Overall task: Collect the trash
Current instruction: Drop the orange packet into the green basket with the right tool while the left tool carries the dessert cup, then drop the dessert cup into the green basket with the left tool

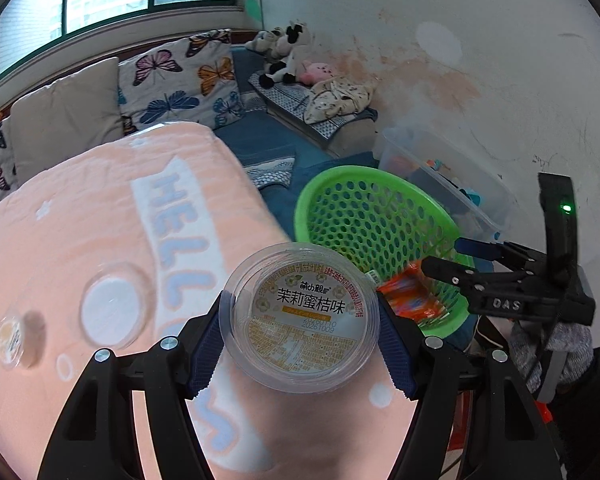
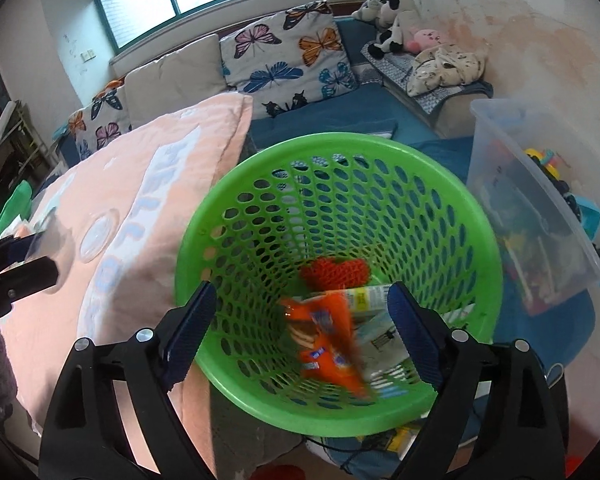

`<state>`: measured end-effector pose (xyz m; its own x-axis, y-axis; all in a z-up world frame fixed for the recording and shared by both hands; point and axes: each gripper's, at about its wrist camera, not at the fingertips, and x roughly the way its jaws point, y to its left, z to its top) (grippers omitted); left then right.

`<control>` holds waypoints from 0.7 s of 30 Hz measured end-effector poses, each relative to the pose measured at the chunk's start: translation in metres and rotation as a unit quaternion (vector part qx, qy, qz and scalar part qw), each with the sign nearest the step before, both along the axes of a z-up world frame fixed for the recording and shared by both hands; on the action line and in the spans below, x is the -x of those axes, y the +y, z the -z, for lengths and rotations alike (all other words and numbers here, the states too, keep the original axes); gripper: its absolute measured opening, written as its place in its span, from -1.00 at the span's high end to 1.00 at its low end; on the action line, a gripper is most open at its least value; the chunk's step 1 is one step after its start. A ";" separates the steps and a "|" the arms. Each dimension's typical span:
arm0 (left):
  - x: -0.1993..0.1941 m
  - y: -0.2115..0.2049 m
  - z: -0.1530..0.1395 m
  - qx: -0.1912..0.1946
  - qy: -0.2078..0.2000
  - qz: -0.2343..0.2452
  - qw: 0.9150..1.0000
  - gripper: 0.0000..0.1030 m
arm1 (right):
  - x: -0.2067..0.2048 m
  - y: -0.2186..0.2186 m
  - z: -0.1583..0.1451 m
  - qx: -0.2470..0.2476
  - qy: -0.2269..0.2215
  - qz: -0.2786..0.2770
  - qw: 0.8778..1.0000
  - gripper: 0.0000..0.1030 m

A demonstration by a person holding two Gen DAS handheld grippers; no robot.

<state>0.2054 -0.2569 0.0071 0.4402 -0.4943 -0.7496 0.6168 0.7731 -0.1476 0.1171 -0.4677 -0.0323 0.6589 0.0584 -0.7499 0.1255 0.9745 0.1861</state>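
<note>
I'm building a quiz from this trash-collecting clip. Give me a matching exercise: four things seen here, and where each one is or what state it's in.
1. clear lidded cup
2. orange wrapper
3. green basket
4. right gripper

A. open above the basket
B. clamped in the left gripper
C. beside the pink blanket
D. inside the basket

Pairs: 1-B, 2-D, 3-C, 4-A

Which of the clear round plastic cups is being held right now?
The clear labelled jelly cup clamped in the left gripper; the other two clear cups lie loose on the pink blanket.
</note>
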 end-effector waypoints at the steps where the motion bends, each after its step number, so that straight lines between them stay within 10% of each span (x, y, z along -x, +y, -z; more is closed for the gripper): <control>1: 0.000 -0.004 0.001 -0.001 0.001 0.003 1.000 -0.29 | 0.004 -0.002 -0.002 -0.001 -0.004 0.001 1.000 -0.68; 21: -0.009 -0.092 0.025 -0.010 0.030 0.057 0.998 -0.52 | 0.057 -0.020 -0.011 -0.029 -0.031 0.025 0.999 -0.68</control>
<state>0.2147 -0.3485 -0.0181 0.3365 -0.5240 -0.7825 0.6915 0.7015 -0.1724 0.0599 -0.4879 -0.0213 0.7078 0.0674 -0.7032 0.1592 0.9546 0.2517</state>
